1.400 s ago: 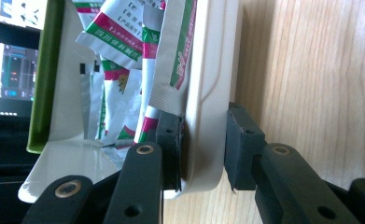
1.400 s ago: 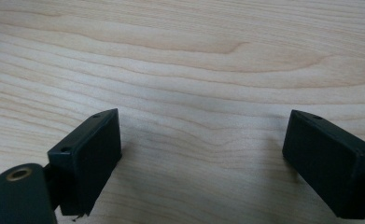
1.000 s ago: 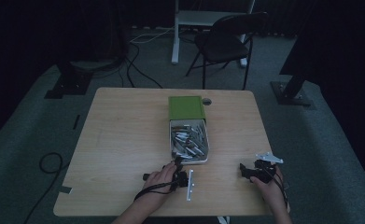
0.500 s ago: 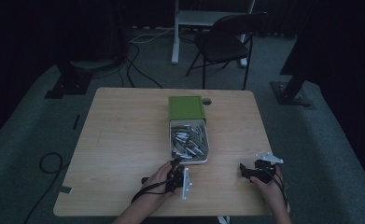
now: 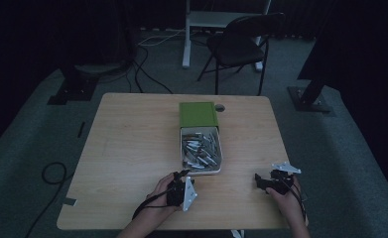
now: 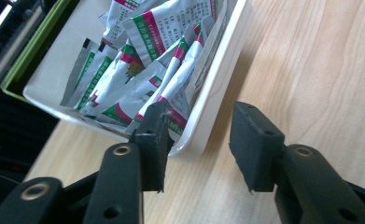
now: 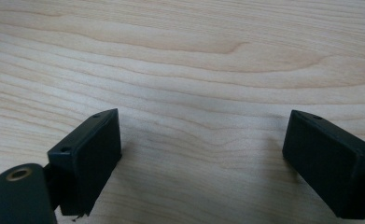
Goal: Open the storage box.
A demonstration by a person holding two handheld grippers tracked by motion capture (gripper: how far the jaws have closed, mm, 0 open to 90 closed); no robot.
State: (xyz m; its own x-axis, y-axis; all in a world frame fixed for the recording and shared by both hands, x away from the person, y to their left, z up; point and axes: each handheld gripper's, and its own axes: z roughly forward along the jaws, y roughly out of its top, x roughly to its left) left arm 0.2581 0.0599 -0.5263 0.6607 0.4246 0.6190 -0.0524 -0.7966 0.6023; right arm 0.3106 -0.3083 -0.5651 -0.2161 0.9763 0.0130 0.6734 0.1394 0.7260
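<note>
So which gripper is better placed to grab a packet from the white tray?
Left gripper: open, right at the white tray of packets. The right gripper, also open, faces bare table.

Light wooden table [image 5: 132, 148], pale grain, rounded corners, standing on dark carpet. A white tray [image 5: 202, 170] of foil sachets [image 5: 199, 148] lies directly on it, right of centre. A green lid or box [image 5: 198, 114] lies against the tray's far end. A small round opening [image 5: 220, 107] sits just beside that green piece.
</note>
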